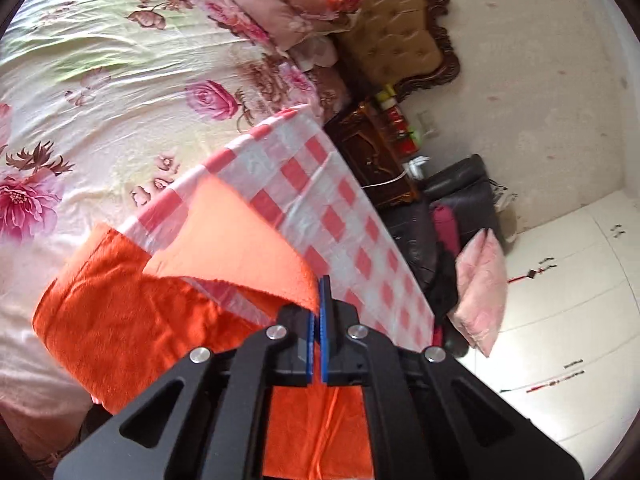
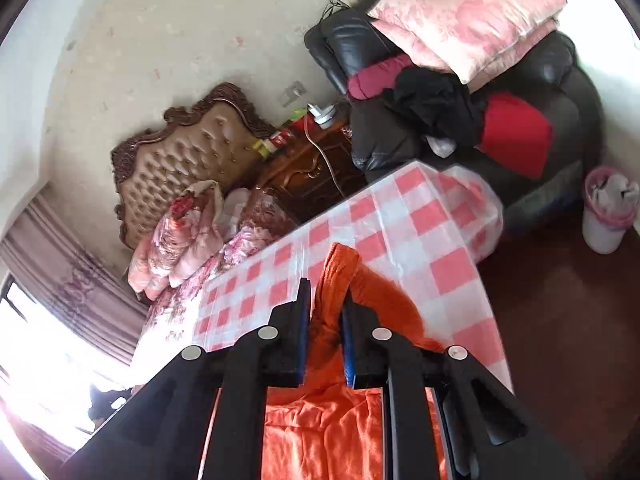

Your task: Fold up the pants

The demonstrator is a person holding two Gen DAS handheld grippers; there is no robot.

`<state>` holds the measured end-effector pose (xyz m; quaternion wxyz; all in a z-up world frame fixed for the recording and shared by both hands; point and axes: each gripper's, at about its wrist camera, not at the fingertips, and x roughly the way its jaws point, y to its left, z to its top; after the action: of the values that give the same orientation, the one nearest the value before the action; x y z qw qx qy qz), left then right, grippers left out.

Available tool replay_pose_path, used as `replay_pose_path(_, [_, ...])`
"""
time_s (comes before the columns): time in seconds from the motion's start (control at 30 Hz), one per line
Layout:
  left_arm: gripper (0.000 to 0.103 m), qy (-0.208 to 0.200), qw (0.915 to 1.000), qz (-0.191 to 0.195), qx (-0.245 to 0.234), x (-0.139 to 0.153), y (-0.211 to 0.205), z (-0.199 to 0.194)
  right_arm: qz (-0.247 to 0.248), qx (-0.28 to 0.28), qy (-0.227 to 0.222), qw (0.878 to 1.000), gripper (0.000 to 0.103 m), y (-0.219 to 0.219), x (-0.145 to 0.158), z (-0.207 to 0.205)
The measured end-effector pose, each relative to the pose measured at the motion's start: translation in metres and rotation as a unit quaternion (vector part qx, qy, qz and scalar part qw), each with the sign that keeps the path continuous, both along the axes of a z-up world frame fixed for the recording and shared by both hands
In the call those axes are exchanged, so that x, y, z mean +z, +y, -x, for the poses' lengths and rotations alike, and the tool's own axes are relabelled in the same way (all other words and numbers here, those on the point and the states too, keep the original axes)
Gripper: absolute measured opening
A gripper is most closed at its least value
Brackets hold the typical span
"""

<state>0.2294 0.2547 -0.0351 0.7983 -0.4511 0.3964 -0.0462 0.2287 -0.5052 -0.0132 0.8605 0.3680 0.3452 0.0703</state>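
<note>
Right wrist: tongs [image 2: 325,304] pinching pants [image 2: 320,432].

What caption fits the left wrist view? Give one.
Left tool pinches the orange pants above the checkered tablecloth.

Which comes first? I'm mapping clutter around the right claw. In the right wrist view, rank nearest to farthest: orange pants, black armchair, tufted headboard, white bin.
1. Orange pants, between the right claw's fingers.
2. White bin, on the floor at right, and black armchair, beyond the table: too close to call.
3. Tufted headboard, against the far wall, left.
</note>
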Motion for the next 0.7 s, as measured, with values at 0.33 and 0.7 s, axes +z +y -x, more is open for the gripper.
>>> replay_pose_path(0.33, [0.001, 0.072, 0.9964, -0.022, -0.038, -0.133, -0.027, 0.098, 0.067, -0.032, 0.169, 0.983, 0.014, -0.011, -0.14, 0.078])
replay_pose_path(0.7, [0.031, 0.006, 0.9941, 0.097, 0.047, -0.154, 0.022, 0.125, 0.223, -0.085, 0.202, 0.95, 0.014, 0.007, -0.12, 0.083])
